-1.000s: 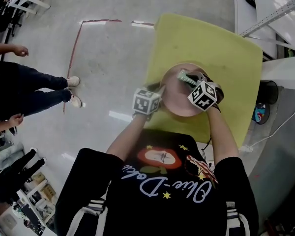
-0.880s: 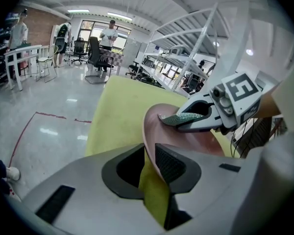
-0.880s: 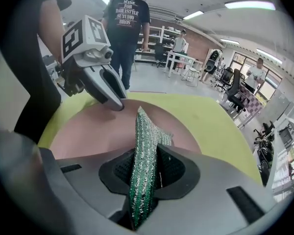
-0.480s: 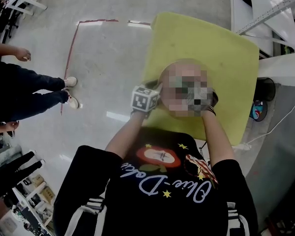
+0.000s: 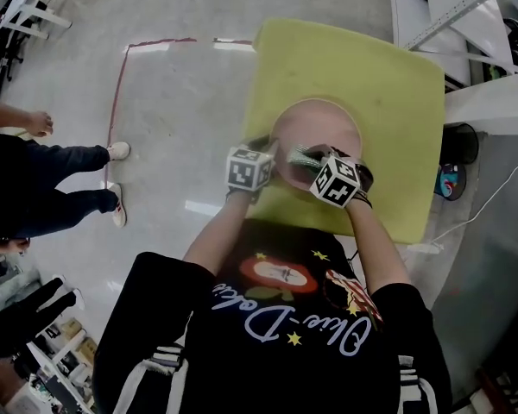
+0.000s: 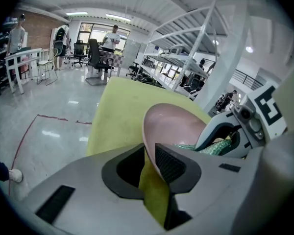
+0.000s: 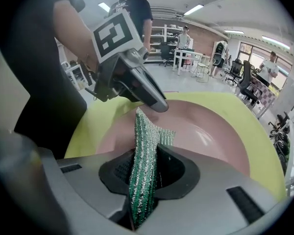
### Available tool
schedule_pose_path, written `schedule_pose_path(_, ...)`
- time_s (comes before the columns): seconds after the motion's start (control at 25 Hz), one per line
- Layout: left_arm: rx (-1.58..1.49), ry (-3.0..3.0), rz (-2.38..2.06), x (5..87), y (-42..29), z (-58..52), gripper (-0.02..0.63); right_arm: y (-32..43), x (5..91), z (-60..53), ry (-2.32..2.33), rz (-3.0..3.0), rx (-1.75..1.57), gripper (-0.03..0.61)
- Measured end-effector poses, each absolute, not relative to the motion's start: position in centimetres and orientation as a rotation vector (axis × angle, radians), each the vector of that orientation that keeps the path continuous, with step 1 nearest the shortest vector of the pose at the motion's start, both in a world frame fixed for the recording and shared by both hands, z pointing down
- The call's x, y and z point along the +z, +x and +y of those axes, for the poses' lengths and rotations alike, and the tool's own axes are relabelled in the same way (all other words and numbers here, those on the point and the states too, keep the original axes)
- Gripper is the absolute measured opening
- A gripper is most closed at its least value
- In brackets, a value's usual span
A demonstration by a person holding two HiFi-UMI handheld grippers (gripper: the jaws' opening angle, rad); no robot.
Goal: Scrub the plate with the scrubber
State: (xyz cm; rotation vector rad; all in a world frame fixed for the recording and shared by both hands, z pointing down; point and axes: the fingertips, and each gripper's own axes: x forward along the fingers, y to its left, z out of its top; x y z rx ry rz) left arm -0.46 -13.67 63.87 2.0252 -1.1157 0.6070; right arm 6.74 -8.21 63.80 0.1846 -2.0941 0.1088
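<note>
Item: pink plate (image 5: 318, 121), set on a yellow surface (image 5: 388, 76) and worked from the near side.
Left gripper (image 6: 149, 161): clamped on the plate's near-left rim, with the rim wedged between the two pads. This hold is unchanged over the last second.
Right gripper (image 7: 145, 174): closed on the green scrubber (image 7: 143, 151), which is pinched edgewise and sticks out past the jaws toward the plate.
Scrubber position: low over the plate's near-left part, just beside the left gripper. Contact with the plate cannot be confirmed from any view.
Change noted: a second ago the scrubber was held over the far right of the plate. It has since been drawn across the dish toward the near rim and the left gripper.
Meaning for task: one stroke across the plate is judged to be in progress or just finished, so scrubbing is under way.
Remaining: the far half of the plate is currently uncovered, and a return stroke is judged likely to be needed.
Risk: the two grippers are close together, and a collision at the rim is possible.
</note>
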Motion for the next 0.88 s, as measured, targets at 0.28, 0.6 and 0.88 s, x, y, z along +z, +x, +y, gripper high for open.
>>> schedule_pose_path(0.28,0.613,2.017,-1.138,63.9,-0.5,-13.6,0.058,6.4,63.7,-6.0,0.134,-2.101,0.217,0.061)
schedule_pose_path(0.6,0.624,2.012,-1.149,64.3,-0.7,-13.5,0.058,6.0,63.8,-4.3,0.059,-2.111,0.264,0.061)
schedule_pose_path(0.88,0.635,1.989,-1.177,64.4,-0.5,-13.7,0.052,5.8,63.9,-3.1,-0.021,-2.108,0.277,0.061)
